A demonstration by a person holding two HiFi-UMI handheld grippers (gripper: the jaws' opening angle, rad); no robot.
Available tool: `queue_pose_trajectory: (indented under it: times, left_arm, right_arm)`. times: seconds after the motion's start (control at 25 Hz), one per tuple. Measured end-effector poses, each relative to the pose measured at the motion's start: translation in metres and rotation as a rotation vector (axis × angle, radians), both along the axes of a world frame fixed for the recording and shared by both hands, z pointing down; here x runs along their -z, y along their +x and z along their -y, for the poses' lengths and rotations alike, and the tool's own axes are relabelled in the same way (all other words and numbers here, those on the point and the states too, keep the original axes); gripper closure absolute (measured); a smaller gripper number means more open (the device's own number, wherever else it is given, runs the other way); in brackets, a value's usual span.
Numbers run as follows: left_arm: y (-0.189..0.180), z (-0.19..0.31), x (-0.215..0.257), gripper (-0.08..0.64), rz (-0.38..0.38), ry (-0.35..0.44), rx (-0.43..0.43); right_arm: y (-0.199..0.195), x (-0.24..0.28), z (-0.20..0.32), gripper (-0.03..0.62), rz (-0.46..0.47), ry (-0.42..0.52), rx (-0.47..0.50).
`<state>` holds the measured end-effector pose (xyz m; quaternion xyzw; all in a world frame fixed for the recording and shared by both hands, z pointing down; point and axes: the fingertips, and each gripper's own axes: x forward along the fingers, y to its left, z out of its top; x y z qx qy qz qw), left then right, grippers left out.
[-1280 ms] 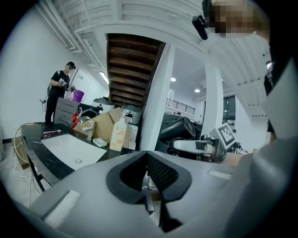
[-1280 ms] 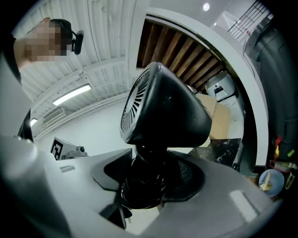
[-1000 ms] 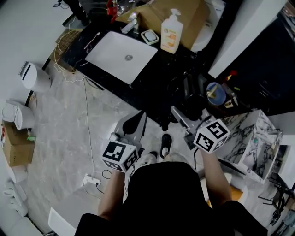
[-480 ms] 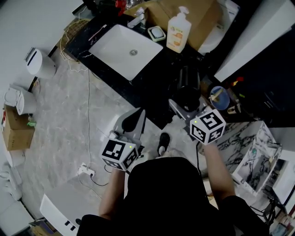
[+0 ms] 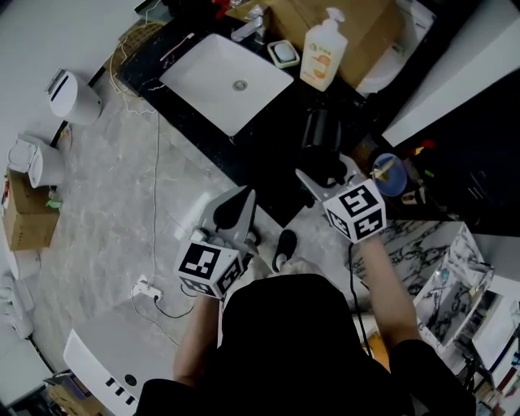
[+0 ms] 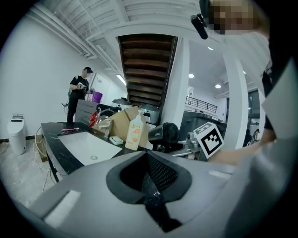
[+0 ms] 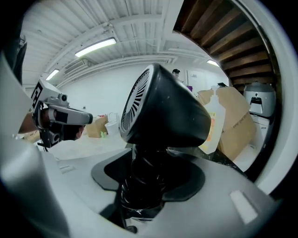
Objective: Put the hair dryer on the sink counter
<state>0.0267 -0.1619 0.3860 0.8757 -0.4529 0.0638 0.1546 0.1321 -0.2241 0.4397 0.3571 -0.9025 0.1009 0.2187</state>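
The black hair dryer [image 5: 320, 145] hangs over the near edge of the black sink counter [image 5: 268, 134], to the right of the white basin [image 5: 227, 81]. My right gripper [image 5: 322, 177] is shut on its handle; in the right gripper view the handle [image 7: 142, 186] sits between the jaws and the round head [image 7: 163, 109] fills the view above them. My left gripper [image 5: 234, 210] is held over the floor in front of the counter, shut with nothing in it. From the left gripper view, the hair dryer [image 6: 163, 133] shows to the right of the soap bottle [image 6: 135, 134].
A soap bottle [image 5: 322, 54], a soap dish [image 5: 284, 54], a faucet [image 5: 248, 31] and a cardboard box [image 5: 296, 16] stand at the back of the counter. A blue cup [image 5: 388, 172] is to the right. A power strip [image 5: 146, 288] with its cable lies on the floor. A person [image 6: 78, 93] stands far off.
My right gripper has carried the hair dryer up and away from me, over the counter edge. The left gripper has stayed about where it was.
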Motion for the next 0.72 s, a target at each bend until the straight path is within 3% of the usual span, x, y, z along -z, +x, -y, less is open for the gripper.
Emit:
queue_pose_trajectory:
  times: [0.2,0.72]
  left_arm:
    - [-0.007,0.005,-0.007,0.561,-0.016,-0.023,0.012]
    - [-0.014,0.031,-0.021,0.561,-0.039,-0.057,-0.001]
  right_arm:
    - [0.002,-0.019,0.01,0.376,-0.138,-0.005,0.016]
    - [-0.014,-0.059,0.03,0.376,-0.283,-0.099,0.078]
